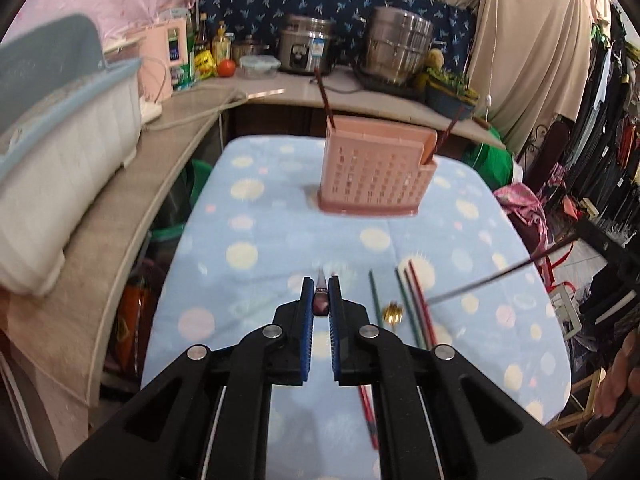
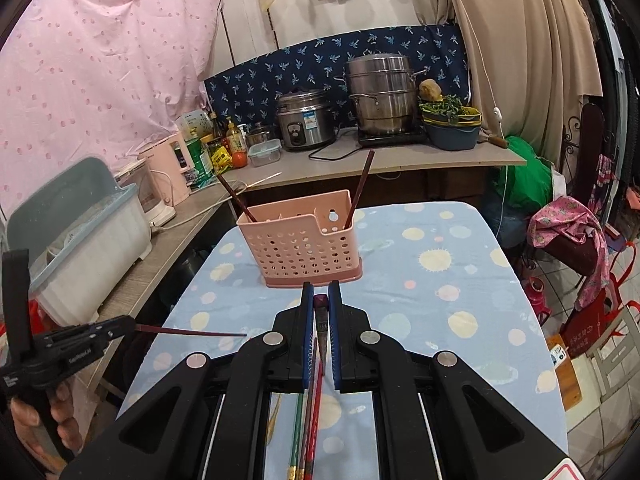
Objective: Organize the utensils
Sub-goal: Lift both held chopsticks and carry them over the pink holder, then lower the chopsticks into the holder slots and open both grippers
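**Both claws pinch chopsticks above the spotted table**

On the left, the left claw (image 1: 320, 300) is pressed together on a dark red chopstick (image 1: 321, 304), seen end-on between its blue pads; in the right wrist view that same claw (image 2: 120, 326) holds the stick out level over the table's left edge, with the person's hand (image 2: 44, 420) below it. The table, draped in a light blue cloth with pale dots (image 1: 260, 240), carries a pink perforated plastic utensil holder (image 1: 374, 172) near its far end. Two dark brown chopsticks lean out of the holder, one from its left corner (image 1: 325, 98) and one from its right compartment (image 1: 442, 138). Nearer, to the right of the left claw, loose green and red chopsticks (image 1: 416, 308) lie side by side on the cloth, with a small gold spoon (image 1: 393, 312) just beside them. Further right, the right claw (image 2: 321, 304) is closed on another dark chopstick (image 2: 321, 322), its tip facing the holder; in the left wrist view this stick (image 1: 500, 272) slants in from the right edge above the cloth
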A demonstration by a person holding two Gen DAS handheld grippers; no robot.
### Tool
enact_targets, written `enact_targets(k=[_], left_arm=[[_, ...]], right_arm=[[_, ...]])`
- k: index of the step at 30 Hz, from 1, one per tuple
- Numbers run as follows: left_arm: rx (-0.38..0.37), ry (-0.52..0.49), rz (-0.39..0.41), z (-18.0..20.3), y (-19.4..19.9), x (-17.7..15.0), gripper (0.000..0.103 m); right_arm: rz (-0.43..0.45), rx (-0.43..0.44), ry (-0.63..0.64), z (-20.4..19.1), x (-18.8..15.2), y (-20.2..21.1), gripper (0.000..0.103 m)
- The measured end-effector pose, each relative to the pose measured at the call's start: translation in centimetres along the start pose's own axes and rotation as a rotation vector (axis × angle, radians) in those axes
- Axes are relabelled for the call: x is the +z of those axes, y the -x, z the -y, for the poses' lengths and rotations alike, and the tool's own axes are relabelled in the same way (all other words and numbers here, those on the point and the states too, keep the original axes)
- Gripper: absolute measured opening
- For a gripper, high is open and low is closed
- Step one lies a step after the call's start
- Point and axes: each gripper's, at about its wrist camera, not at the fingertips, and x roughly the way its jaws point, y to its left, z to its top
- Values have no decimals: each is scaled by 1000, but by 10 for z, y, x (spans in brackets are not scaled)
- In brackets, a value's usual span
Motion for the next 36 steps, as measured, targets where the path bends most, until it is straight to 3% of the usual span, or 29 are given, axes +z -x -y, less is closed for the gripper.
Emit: enact_targets(k=[8, 18, 26, 31, 36], left_arm=[[20, -48, 110, 23, 8, 70, 7], [-16, -22, 278, 41, 27, 161, 7], [-23, -5, 400, 52, 21, 221, 7], [-26, 13, 411, 49, -1, 239, 7], [-59, 40, 377, 46, -29, 240, 7]], right_arm=[[75, 2, -8, 5, 45, -10, 7], [219, 72, -60, 12, 129, -25, 7], [311, 101, -58, 1, 189, -51, 7], [297, 107, -68, -2, 204, -83, 7], [247, 106, -69, -2, 197, -118, 7]])
